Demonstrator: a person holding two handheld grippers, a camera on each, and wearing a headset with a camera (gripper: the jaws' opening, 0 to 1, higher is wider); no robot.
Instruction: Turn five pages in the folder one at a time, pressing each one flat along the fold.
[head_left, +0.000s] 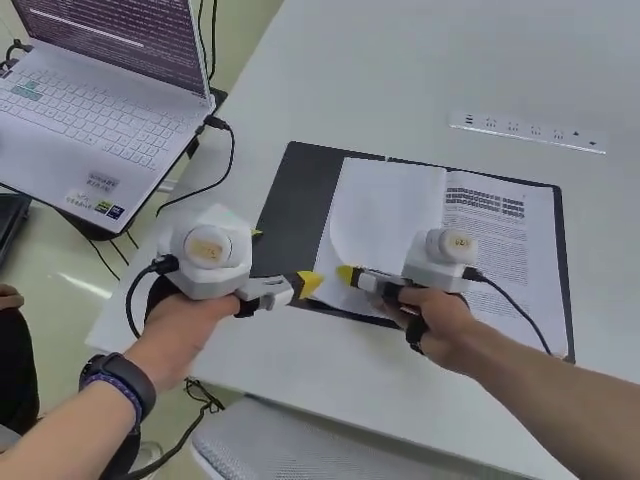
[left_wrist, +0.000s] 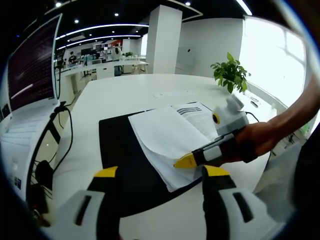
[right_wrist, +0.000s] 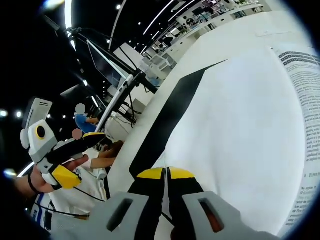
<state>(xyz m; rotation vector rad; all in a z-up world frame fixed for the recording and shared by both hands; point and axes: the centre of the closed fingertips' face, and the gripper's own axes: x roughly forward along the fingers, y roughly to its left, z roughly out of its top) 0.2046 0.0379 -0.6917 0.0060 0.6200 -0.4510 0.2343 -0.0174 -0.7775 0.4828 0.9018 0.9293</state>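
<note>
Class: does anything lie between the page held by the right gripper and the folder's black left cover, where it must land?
Nothing visible lies on the black cover. The right gripper is shut on the page; the open left gripper hovers at the cover's near edge, close to that path.

page (head_left: 505, 235) print blurred, seemingly unreadable

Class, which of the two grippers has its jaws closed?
The right gripper: its yellow tips meet, pinching the lifted page, while the left gripper holds its jaws wide apart.
</note>
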